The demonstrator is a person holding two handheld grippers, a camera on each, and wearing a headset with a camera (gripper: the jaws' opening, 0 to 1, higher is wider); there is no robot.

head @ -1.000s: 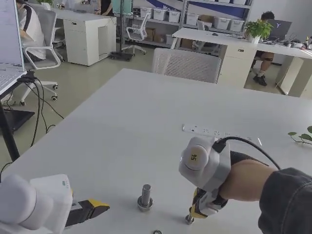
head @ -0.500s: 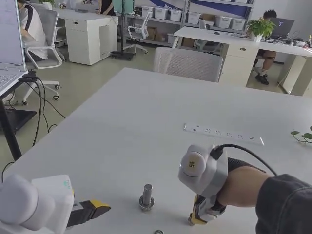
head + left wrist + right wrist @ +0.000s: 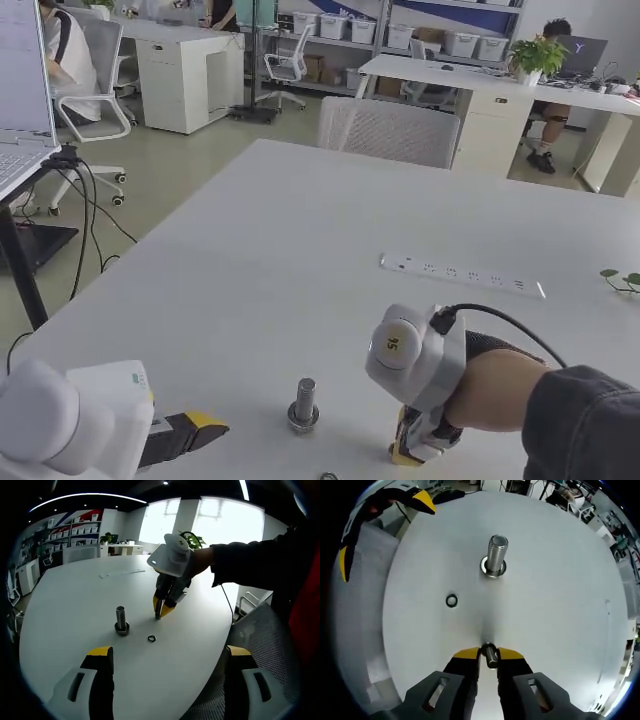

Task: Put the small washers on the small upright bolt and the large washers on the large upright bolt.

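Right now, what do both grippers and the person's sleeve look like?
The left gripper and right gripper have rounded white housings and black jaws with yellow tips. The right one carries a round pale-yellow label with digits I can't read, and a black cable leaves its housing. The sleeve is dark grey.

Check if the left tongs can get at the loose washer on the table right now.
Probably yes. The left tongs are open, and the washer lies flat on bare table ahead of them, apart from the large bolt and the right tongs.
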